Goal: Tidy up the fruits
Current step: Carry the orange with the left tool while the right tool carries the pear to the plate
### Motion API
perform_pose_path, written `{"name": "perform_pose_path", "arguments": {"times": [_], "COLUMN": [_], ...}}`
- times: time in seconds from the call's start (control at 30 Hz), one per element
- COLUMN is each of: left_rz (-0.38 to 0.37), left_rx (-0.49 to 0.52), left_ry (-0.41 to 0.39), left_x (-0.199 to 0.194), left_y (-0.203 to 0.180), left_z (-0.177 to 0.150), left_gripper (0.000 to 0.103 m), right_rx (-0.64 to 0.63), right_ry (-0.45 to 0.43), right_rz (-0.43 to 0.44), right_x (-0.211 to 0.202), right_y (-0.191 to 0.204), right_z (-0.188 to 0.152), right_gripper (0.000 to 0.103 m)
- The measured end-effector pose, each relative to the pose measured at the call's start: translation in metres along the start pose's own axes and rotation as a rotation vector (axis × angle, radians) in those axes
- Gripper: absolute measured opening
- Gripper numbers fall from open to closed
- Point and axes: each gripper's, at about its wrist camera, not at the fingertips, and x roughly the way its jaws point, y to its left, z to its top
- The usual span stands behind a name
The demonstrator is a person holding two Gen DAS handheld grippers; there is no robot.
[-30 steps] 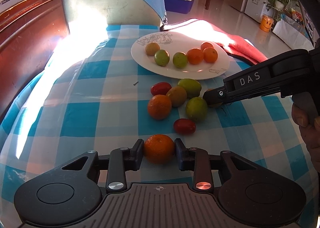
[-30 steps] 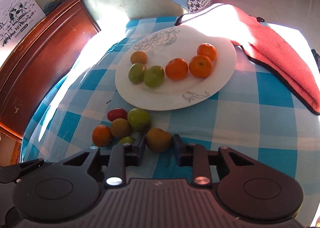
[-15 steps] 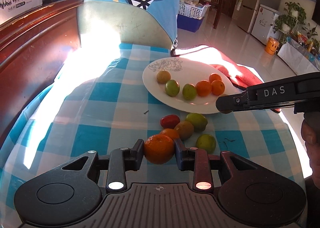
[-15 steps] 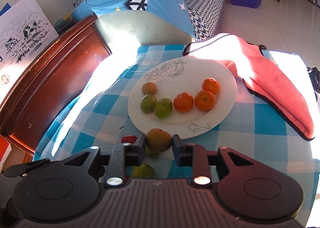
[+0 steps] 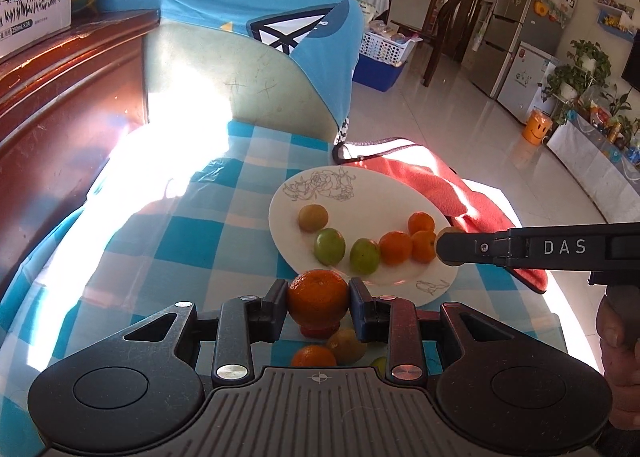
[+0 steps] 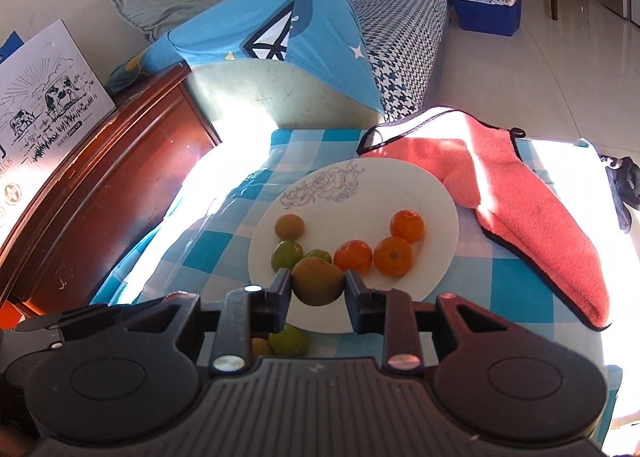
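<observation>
Left wrist: claw (image 5: 318, 299) gripping orange (image 5: 317, 295)

You have hard sunlight burning out the checked cloth (image 5: 192, 241) at the left of both views, and glare on the floor (image 5: 472, 145). Fisheye bends the edges; the red wood (image 6: 100, 193) sits in shadow
</observation>
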Motion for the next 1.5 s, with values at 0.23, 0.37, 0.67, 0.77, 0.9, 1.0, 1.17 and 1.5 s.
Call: {"name": "perform_pose_path", "arguments": {"times": [0.23,0.37,0.67,0.77,0.9,1.0,1.17,1.5], "left_rz": [-0.020,-0.035,-0.059,-0.057,-0.059,-0.067,-0.076,-0.077], "left_rx": [0.012,0.010,0.035,0.042,0.060,0.069,0.095,0.110], "left_ry": [-0.009,-0.010,-0.012,-0.002,0.004,0.002,0.009,0.031], "left_x": [0.022,0.037,0.072,0.084,0.095,0.100,0.109,0.122], "left_y": [-0.004,-0.005,-0.008,-0.010,-0.014,-0.016,-0.021,-0.027], "left_z": [0.021,0.032,0.048,0.048,0.048,0.050,0.049,0.044], "left_gripper": [0.030,0.030,0.030,0.030,0.030,0.030,0.030,0.031], "right_rx": [-0.009,-0.009,0.048,0.042,0.061,0.064,0.073,0.111], "right_ry": [-0.009,-0.013,-0.015,-0.006,0.002,0.014,0.032,0.065], "right_rz": [0.006,0.000,0.012,0.005,0.007,0.000,0.002,-0.003], "right_x": [0.010,0.021,0.042,0.050,0.059,0.066,0.076,0.093], "right_y": [-0.005,-0.010,-0.028,-0.028,-0.031,-0.033,-0.034,-0.038], "right_z": [0.016,0.027,0.047,0.050,0.053,0.053,0.054,0.052], "right_gripper": [0.029,0.029,0.029,0.029,0.029,0.029,0.029,0.030]}}
